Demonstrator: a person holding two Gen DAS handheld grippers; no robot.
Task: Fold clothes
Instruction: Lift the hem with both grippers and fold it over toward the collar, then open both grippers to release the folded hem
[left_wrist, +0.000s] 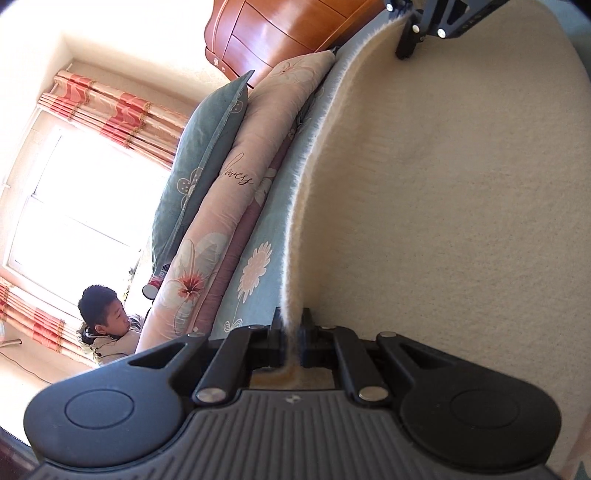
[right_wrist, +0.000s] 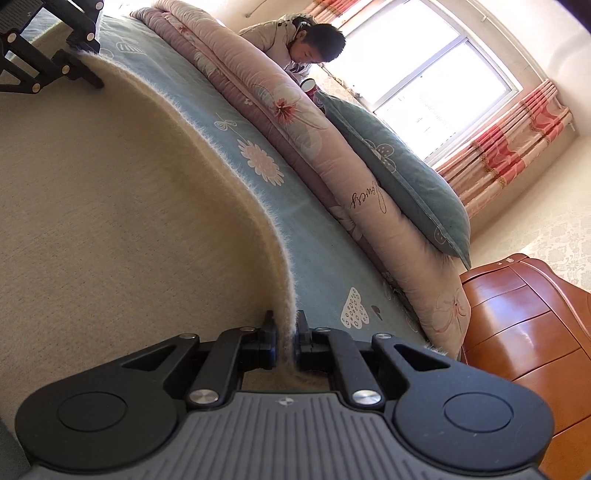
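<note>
1. The cream sweater (left_wrist: 461, 206) lies spread on the bed (left_wrist: 266, 236), its fuzzy edge raised in a taut line that runs alongside the rolled quilt (left_wrist: 236, 206) and pillow (left_wrist: 207, 155) at the bed's far side.
2. The left gripper (left_wrist: 291, 339) has its jaws closed on one end of that raised edge; the right gripper (right_wrist: 285, 341) has its jaws closed on the other end. Each shows in the other's camera at the far end of the edge.
3. My reading is that a fold is being carried, though whether the edge is going up or coming down cannot be told.
4. To do it well: keep both ends level and the edge gently tight, move the two grippers together, and lay the edge square so the fluffy cloth does not sag or twist in the middle.
5. The held edge is the long axis in view, running from gripper to gripper, parallel to the quilt. Which end is collar or hem cannot be told.
</note>
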